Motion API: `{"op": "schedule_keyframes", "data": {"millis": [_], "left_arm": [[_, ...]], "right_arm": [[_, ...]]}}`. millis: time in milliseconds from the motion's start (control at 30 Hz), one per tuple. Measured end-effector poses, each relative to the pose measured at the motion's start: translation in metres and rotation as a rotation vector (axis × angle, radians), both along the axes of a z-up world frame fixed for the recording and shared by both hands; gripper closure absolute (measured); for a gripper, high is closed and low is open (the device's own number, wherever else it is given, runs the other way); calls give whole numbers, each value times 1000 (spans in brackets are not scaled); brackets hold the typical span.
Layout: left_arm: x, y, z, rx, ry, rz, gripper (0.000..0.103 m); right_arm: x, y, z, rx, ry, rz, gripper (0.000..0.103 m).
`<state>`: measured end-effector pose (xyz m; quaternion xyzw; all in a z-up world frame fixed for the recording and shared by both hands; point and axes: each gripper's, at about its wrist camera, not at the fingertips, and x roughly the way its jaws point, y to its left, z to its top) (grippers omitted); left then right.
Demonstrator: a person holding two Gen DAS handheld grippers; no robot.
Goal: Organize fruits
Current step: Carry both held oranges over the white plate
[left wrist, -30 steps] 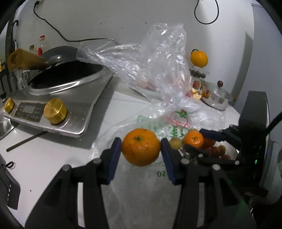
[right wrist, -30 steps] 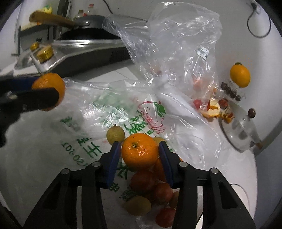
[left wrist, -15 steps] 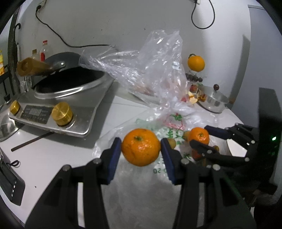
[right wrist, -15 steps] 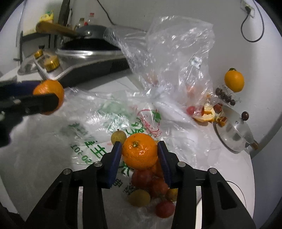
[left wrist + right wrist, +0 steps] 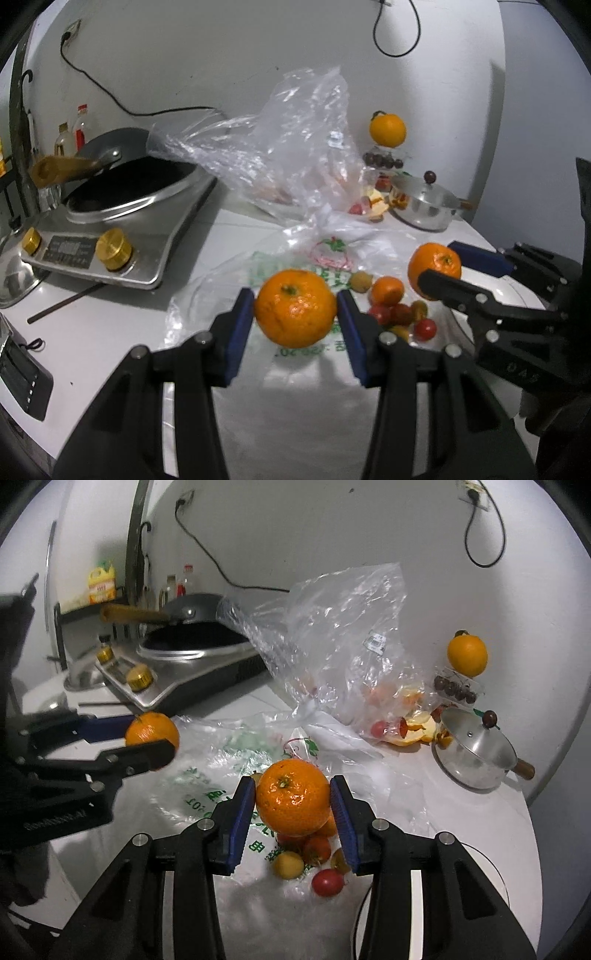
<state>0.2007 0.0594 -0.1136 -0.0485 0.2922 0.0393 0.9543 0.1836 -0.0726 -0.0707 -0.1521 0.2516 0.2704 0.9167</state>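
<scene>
My left gripper [image 5: 295, 310] is shut on an orange mandarin [image 5: 295, 308] and holds it above a flat white plastic bag [image 5: 295, 387] on the counter. My right gripper [image 5: 292, 799] is shut on a second mandarin [image 5: 292, 796], held above a small pile of fruit [image 5: 310, 853]: red tomatoes, small yellow fruits and a small orange. In the left wrist view the right gripper [image 5: 439, 264] with its mandarin shows at the right, above the same pile [image 5: 395, 310]. In the right wrist view the left gripper [image 5: 151, 738] shows at the left.
A crumpled clear bag [image 5: 291, 147] stands behind the fruit. An induction cooker with a wok [image 5: 122, 206] is at the back left. A small steel pot with lid [image 5: 474, 753], orange peel [image 5: 417, 727] and an orange on a stand [image 5: 467, 655] are at the back right.
Both grippers have risen and drawn back from the counter, each still holding its mandarin. The fruit pile and bags now look farther away.
</scene>
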Motion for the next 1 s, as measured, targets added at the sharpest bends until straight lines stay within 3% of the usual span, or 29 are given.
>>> {"op": "schedule_keyframes", "data": {"millis": [300, 1000], "left_arm": [[-3, -34, 6, 25, -1, -27, 56], [4, -125, 8, 80, 11, -145, 56]], "right_arm": [[-12, -37, 10, 45, -27, -24, 59], [-27, -133, -2, 87, -7, -126, 59]]}}
